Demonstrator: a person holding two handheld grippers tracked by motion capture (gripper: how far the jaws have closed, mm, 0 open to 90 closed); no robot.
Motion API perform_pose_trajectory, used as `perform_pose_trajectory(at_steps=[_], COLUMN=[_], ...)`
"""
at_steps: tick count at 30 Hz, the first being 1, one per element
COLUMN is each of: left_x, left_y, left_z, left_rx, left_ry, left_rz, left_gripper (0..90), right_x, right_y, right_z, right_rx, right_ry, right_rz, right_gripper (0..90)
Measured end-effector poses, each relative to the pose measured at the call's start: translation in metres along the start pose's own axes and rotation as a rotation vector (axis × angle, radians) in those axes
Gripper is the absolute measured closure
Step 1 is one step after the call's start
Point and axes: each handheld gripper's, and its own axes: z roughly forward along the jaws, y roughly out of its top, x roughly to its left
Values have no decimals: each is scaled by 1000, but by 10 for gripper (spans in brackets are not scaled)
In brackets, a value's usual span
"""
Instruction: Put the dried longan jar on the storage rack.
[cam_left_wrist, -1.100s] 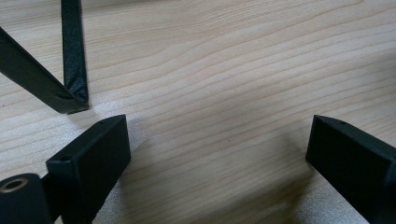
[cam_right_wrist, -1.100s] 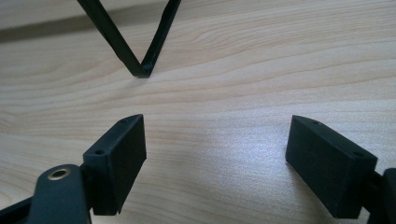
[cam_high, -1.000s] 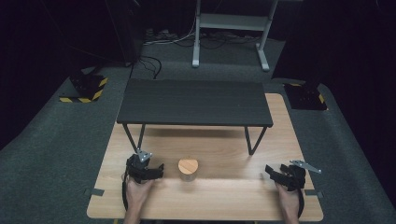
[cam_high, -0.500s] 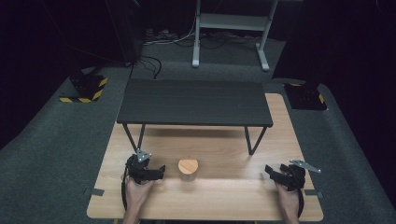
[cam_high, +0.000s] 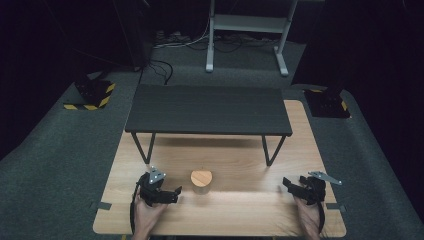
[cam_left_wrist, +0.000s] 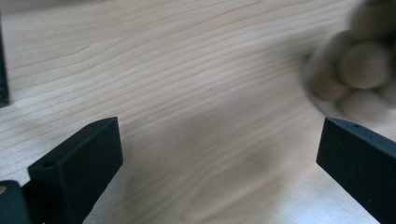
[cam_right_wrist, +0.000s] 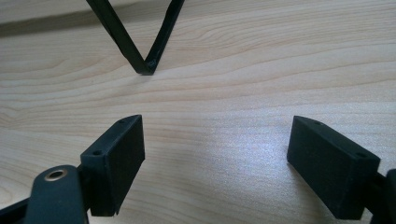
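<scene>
A short wooden cylinder (cam_high: 201, 181) stands on the wooden table (cam_high: 235, 220) near its front, between the two hands. My left gripper (cam_high: 176, 194) lies on the table just left of it and points toward it without touching. Its jaws have just been opening and now stand wide apart (cam_left_wrist: 219, 140) with bare wood between them. A blurred pale brown shape (cam_left_wrist: 359, 70) sits beyond its right jaw. My right gripper (cam_high: 287, 184) rests at the table's right end, open (cam_right_wrist: 217, 135), with nothing between its fingers.
A low black shelf (cam_high: 207, 109) on thin V-shaped legs (cam_right_wrist: 142, 46) spans the back half of the table, with a gap under it. Dark grey carpet surrounds the table, and a metal stand (cam_high: 245, 30) is behind it.
</scene>
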Motion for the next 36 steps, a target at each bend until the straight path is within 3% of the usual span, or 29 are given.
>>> perform_pose_trajectory(at_steps=[10,17,23,36], left_x=[-34,-58,-67,-69], left_y=[7,27,31,32], left_z=[1,18,30,47], left_rx=[-8,-5,-5,-17], left_ry=[-97,-114,-92,-56], left_rz=[104,158,140,71], left_gripper=[5,8,35,141], right_x=[-2,-2,-2,-3], right_y=[0,0,0,0], right_z=[0,0,0,0], right_rx=[0,0,1,1], right_ry=[9,13,18,23], right_rz=[1,0,-3,-3], right_gripper=[183,183,181,181])
